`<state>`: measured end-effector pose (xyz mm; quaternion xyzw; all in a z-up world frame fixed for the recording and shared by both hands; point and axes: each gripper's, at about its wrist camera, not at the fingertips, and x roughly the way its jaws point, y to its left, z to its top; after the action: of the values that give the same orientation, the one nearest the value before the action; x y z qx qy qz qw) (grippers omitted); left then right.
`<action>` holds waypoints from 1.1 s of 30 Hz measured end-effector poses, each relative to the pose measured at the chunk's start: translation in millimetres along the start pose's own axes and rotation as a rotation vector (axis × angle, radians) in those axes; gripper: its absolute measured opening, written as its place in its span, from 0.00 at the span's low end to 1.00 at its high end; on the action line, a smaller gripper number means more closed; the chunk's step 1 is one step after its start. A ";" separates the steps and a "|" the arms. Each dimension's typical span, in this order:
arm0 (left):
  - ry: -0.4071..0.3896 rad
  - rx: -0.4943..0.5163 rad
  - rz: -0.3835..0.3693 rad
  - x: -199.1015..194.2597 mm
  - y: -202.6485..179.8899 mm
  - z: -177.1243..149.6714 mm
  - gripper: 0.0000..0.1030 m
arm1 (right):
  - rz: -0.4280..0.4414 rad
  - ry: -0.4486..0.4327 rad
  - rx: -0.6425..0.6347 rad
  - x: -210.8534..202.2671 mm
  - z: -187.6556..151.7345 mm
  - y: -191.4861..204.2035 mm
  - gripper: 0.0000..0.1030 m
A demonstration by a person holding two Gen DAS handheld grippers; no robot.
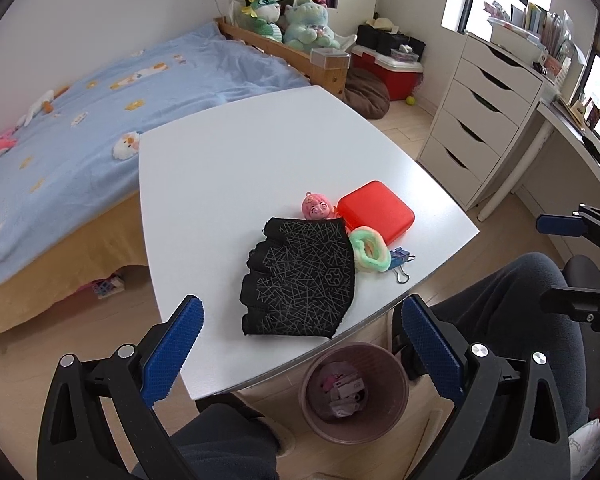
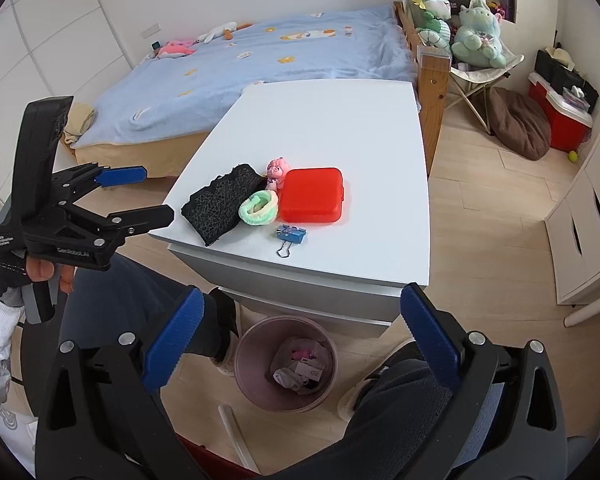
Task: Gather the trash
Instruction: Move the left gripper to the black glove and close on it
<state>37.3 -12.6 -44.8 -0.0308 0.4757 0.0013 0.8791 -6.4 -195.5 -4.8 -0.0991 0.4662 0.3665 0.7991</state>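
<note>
Bin (image 1: 354, 390) under table (image 1: 260, 152), glove (image 1: 300, 280) atop

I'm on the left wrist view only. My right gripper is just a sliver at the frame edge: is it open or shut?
Observer: The right gripper is open, jaws wide, holding nothing; the bin shows between its fingers.
Operator: The scrunchie half covers the binder clip for me. Is it free?
Observer: The binder clip lies fully exposed on the table, on the near side of the red box, with nothing over it.
Operator: Is the doll pinned under the glove?
Observer: No. The doll shows its body uncovered between the glove and the red box.
</note>
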 end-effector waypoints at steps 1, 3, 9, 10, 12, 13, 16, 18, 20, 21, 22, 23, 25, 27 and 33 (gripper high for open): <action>0.010 0.005 0.001 4.9 0.9 1.3 0.93 | 0.000 0.002 0.002 0.7 0.3 -0.7 0.94; 0.036 0.009 0.004 16.9 4.4 3.3 0.93 | -0.001 0.006 0.004 1.4 0.1 -1.2 0.94; 0.104 0.021 0.003 46.6 6.9 1.6 0.93 | -0.006 0.013 0.011 4.6 -0.2 -4.0 0.94; 0.110 0.025 0.010 49.9 6.7 0.2 0.93 | -0.006 0.015 0.013 5.2 -0.3 -4.5 0.94; 0.115 0.020 0.010 55.1 8.1 -1.6 0.93 | -0.008 0.017 0.014 5.8 -1.1 -5.1 0.94; 0.115 0.017 0.011 56.7 9.0 -1.8 0.92 | -0.008 0.019 0.015 6.2 -1.3 -5.4 0.94; 0.111 0.007 0.007 58.7 11.3 -3.4 0.87 | -0.009 0.023 0.016 7.5 -1.4 -5.8 0.94; 0.114 0.000 0.012 60.7 13.4 -3.5 0.75 | -0.009 0.024 0.016 8.2 -1.0 -5.5 0.94; 0.115 -0.006 0.010 61.5 15.1 -4.1 0.64 | -0.007 0.026 0.015 9.4 -1.0 -4.9 0.94; 0.117 -0.008 0.008 62.0 15.6 -4.6 0.62 | -0.007 0.027 0.014 10.0 -0.8 -4.5 0.94; 0.117 -0.008 0.007 62.6 16.0 -4.6 0.61 | -0.006 0.028 0.013 10.4 -1.0 -4.5 0.94; 0.115 -0.012 0.004 62.3 16.5 -5.0 0.58 | -0.005 0.028 0.012 11.0 -0.9 -4.2 0.94; 0.109 -0.019 0.002 61.6 17.4 -4.7 0.51 | -0.003 0.030 0.011 12.8 0.0 -3.4 0.94; 0.100 -0.029 0.006 60.0 20.2 -3.5 0.34 | 0.000 0.031 0.009 13.7 0.3 -2.6 0.94; 0.075 -0.066 -0.002 53.4 27.3 -3.5 0.14 | 0.008 0.031 0.008 17.7 3.9 0.7 0.94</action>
<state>62.7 13.0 -92.8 -0.0601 0.5080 0.0150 0.8591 1.0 -184.3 -16.9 -0.0998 0.4802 0.3664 0.7907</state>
